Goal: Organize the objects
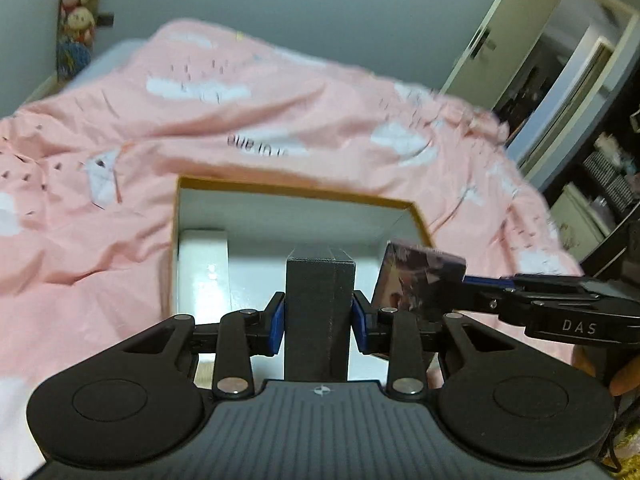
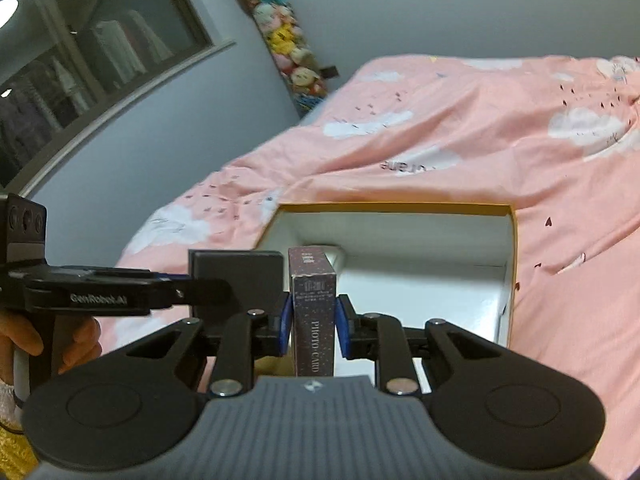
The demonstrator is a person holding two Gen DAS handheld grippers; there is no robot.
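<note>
My left gripper is shut on a dark grey box, held upright above the open yellow-rimmed storage box on the bed. My right gripper is shut on a dark photo card box with "PHOTO CARD" on its side, above the same storage box. The right gripper and its photo card box show at the right in the left wrist view. The left gripper and its grey box show at the left in the right wrist view. A white box lies inside the storage box at its left.
The storage box rests on a pink bedspread with white clouds. Plush toys hang on the far wall. A door and shelves stand to the right of the bed, and a window shows at the left.
</note>
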